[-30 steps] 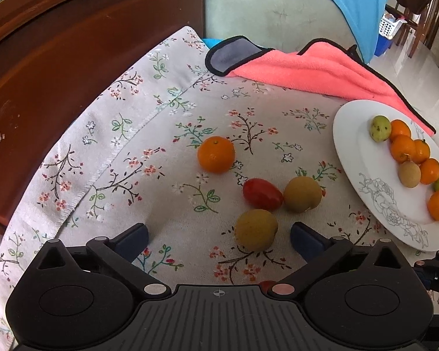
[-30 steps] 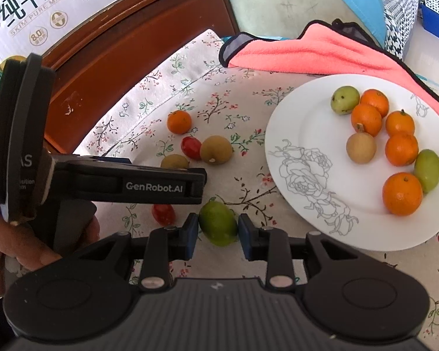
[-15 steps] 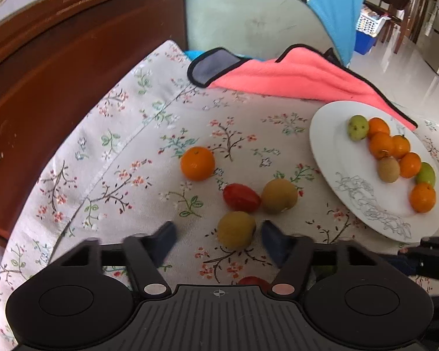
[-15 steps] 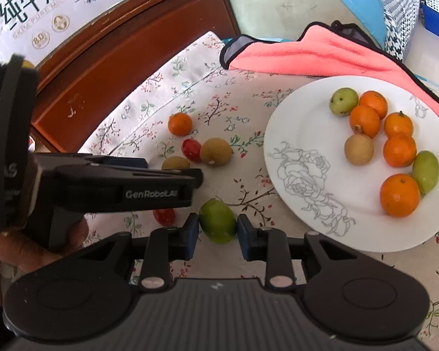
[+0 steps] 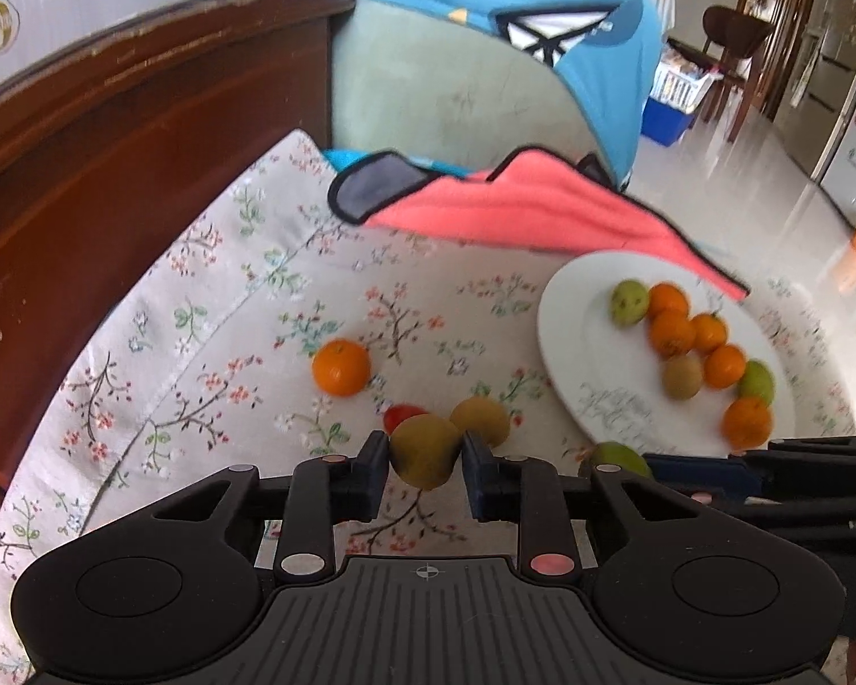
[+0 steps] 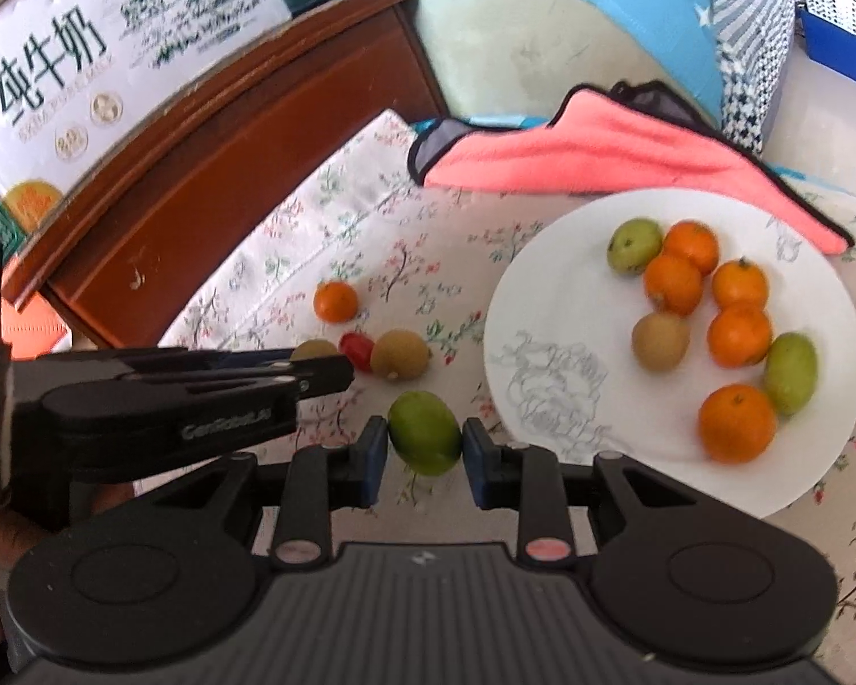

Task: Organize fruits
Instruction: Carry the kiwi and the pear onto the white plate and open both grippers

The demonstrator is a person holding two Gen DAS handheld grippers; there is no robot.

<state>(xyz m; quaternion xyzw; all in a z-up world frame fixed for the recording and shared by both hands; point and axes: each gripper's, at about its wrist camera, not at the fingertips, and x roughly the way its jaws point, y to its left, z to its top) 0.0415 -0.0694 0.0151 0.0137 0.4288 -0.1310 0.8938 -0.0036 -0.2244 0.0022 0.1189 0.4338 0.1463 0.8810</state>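
Left gripper closing, now clamped on brown fruit — probably lifted; right gripper clamps green fruit beside plate.

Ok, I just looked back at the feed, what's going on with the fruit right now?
A person is sorting fruit onto the white plate with two tools. The left hand-held gripper is closing its jaws on a brownish-yellow fruit, with the pads against its sides. The right hand-held gripper is clamped on a green fruit beside the plate. Eight fruits already sit on the plate; an orange, a small red fruit and a brown fruit wait on the floral cloth.
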